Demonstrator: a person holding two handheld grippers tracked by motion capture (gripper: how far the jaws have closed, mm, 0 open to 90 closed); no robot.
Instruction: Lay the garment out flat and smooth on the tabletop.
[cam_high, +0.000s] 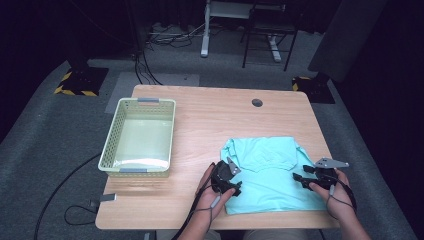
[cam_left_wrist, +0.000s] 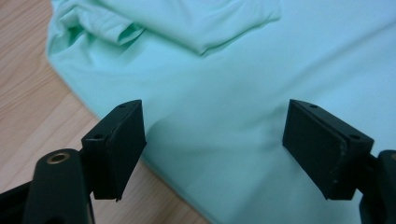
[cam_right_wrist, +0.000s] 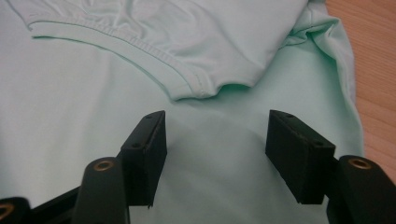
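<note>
**op:** Left gripper (cam_left_wrist: 212, 144) from its own camera: jaws spread, nothing pinched, over the shirt's (cam_left_wrist: 261, 93) left edge. Right gripper (cam_right_wrist: 215, 154) likewise gaping, near the sleeve hem (cam_right_wrist: 140, 51).

**reply:** Overhead, shirt's at the table's (cam_high: 210, 115) near-right. I'd pinch both layers evenly before folding.

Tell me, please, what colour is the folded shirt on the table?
The shirt is plain light mint green, seen best in the high view.
</note>
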